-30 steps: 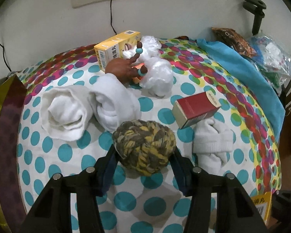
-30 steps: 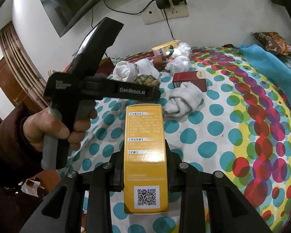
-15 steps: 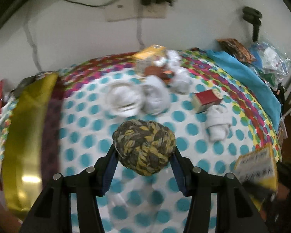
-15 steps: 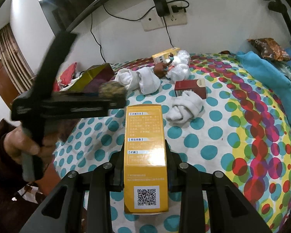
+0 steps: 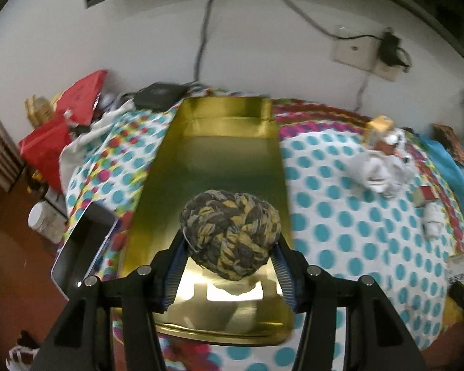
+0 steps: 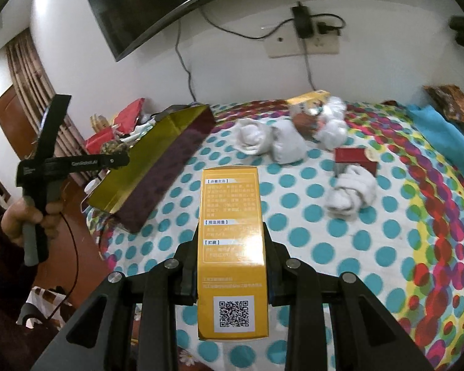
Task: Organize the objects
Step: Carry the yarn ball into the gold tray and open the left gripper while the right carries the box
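My left gripper (image 5: 229,256) is shut on a brown and yellow braided yarn ball (image 5: 230,232) and holds it above the near end of an open gold box (image 5: 219,160) on the polka-dot bed. In the right wrist view the left gripper (image 6: 120,160) hangs over that gold box (image 6: 151,167) at the left. My right gripper (image 6: 232,262) is shut on an upright yellow carton (image 6: 232,241) with a QR code, held above the bed's near side.
White rolled socks (image 6: 269,142), a red box (image 6: 354,160), another white sock bundle (image 6: 351,194), a second yellow carton (image 6: 309,97) and a brown toy lie further back on the bed. A tablet (image 5: 83,244) lies left of the gold box. Red bags (image 5: 62,130) crowd the far left.
My left gripper has swung left with the yarn ball, from over the bed's middle to above the gold box. My right gripper has kept the yellow carton nearly still.
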